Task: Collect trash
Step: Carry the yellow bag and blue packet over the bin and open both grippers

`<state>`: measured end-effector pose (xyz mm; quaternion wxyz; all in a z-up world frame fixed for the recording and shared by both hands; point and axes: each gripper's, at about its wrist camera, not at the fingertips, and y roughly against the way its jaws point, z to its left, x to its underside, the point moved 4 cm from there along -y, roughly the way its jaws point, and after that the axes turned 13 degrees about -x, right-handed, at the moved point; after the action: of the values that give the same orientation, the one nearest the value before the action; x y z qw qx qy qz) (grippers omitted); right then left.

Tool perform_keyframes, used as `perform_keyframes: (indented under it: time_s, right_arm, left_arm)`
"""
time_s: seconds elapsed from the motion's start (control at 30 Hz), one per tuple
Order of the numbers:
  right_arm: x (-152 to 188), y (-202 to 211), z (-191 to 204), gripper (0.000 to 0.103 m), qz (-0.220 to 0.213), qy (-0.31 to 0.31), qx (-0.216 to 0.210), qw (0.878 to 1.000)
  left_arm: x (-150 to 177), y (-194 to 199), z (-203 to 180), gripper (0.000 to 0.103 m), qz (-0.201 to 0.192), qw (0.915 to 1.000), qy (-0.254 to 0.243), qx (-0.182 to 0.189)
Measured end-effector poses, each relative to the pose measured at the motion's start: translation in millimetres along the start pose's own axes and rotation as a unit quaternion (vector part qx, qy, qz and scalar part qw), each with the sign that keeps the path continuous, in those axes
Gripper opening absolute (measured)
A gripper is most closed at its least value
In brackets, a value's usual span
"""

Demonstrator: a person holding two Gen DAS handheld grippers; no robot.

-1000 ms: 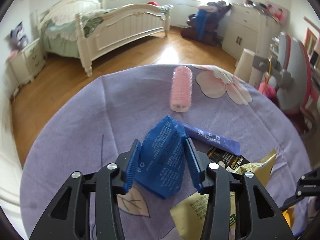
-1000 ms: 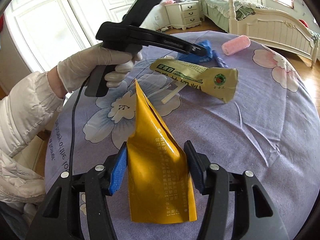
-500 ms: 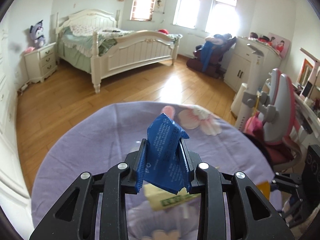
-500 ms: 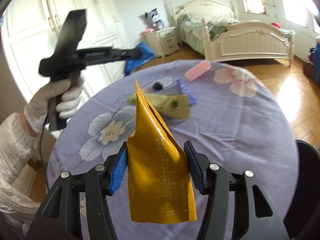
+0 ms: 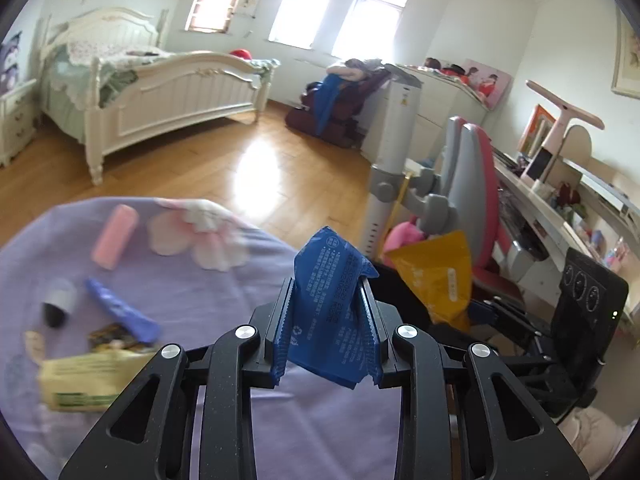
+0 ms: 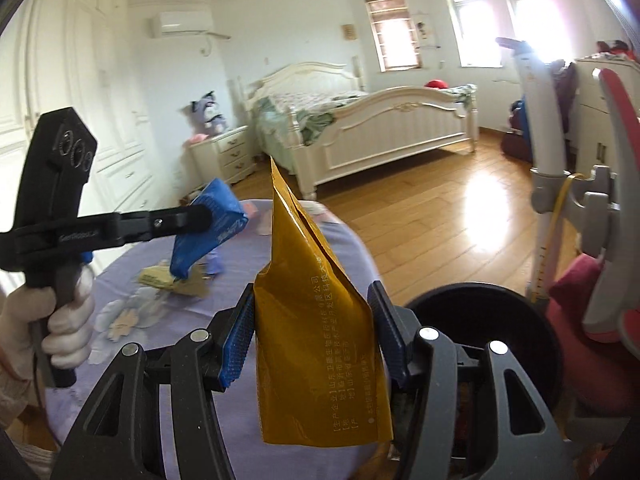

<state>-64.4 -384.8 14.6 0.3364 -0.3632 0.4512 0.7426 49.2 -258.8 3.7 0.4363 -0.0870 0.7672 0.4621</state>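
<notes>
Two pieces of trash are off the table at once, one in each of my tools. My left gripper (image 5: 326, 332) has its blue-padded jaws closed hard on a crumpled blue plastic wrapper (image 5: 332, 308) printed with white text, which stands up between the pads above the purple flowered tablecloth (image 5: 208, 280). My right gripper (image 6: 312, 344) is closed on a tall mustard-yellow foil pouch (image 6: 320, 344), torn open at its top and pinched across its middle, with its lower edge hanging below the pads.

I judge this to be the carry step: both pickups are done and the load is on its way to the round black bin (image 6: 480, 308), whose dark mouth shows just past the table edge in the right view, to the right of the pouch. The next move, as I see it, calls for bringing each gripper over that opening and only then letting the jaws part, one at a time so the light packets fall in and do not drift onto the wooden floor (image 5: 200, 160).

Counting what still lies on the cloth in the left view, which is blurred: one pink cylinder (image 5: 114, 236), one small clear cup or cap with a dark end (image 5: 58, 304), one narrow blue stick packet (image 5: 120, 312), one dark wrapper with gold print (image 5: 112, 336), one pale yellow-green packet (image 5: 88, 380). That makes five on the table, two in hand, one bin
</notes>
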Motion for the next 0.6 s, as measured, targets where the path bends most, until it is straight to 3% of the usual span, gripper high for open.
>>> perform_keyframes:
  time_s: [0.23, 0.6]
  right_arm:
    - [18.1, 13.9, -55.9, 0.055, 0.003, -0.016, 0.088, 0.996]
    - [40.0, 20.3, -107.3, 0.055, 0.018, -0.058, 0.119, 0.991]
  left_arm:
    - [13.1, -51.3, -58.2, 0.031, 0.035, 0.9984, -0.003, 0.043]
    - [21.1, -100.4, -105.3, 0.031, 0.067, 0.9959, -0.024, 0.056]
